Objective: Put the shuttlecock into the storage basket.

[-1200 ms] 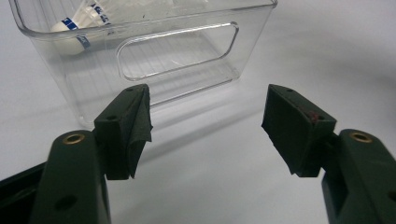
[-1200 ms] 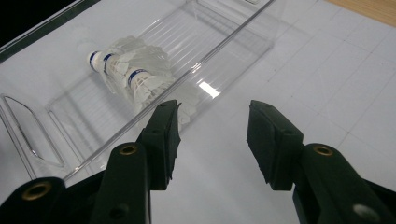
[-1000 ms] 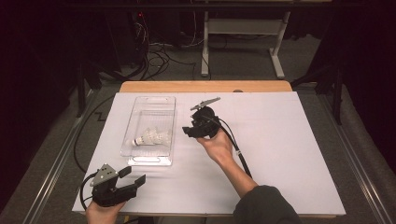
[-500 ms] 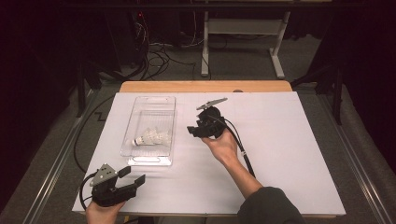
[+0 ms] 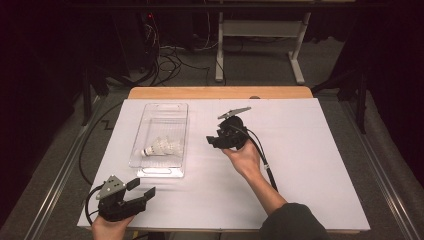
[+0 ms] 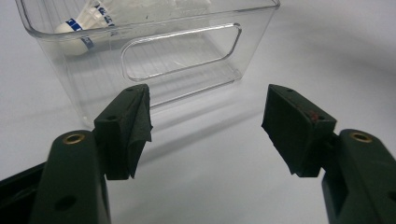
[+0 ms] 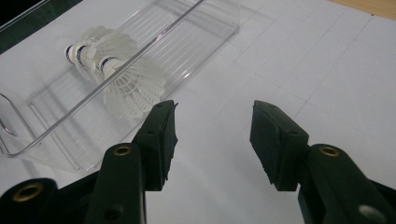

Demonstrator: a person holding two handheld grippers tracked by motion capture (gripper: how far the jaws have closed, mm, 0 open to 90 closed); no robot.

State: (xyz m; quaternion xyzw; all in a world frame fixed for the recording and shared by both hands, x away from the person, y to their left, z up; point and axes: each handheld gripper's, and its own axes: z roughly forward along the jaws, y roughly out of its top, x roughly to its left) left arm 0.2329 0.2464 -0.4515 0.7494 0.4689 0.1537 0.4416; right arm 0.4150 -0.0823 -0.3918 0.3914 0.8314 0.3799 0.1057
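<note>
1. High view: the white worktop (image 5: 310, 165) carries a clear plastic bin (image 5: 161, 140), which lies lengthwise toward the left edge, well in from the far edge. White shuttlecocks (image 5: 161, 148) lie on their sides inside it, in its nearer half, cork tips toward the left wall.

2. High view: the right gripper (image 5: 214, 142) is held in the right hand (image 5: 246, 159) near the middle of the worktop, just to the right of the bin and apart from it. Its jaws point left toward the bin; they have just been opening and nothing sits between them. A black cable trails from it back along the forearm.

3. High view: the left gripper (image 5: 145, 194) rests in the left hand (image 5: 111, 226) at the near left corner of the worktop, below the bin's near end. Its jaws stand spread, pointing right, with nothing in them.

4. Left gripper view: the two black jaws stand wide apart over bare white worktop, their pads touching nothing. The bin's near end wall, with its oval handle cut-out, stands just beyond them, and the blue-banded cork tips of the shuttlecocks show through the plastic at the upper left.

5. Right gripper view: the jaws stand parted with only white worktop between the pads. The bin's long side lies just beyond the left jaw, apart from it, and the shuttlecocks rest inside with feather skirts fanned toward the jaws, close to the left jaw's tip but behind the clear wall.
</note>
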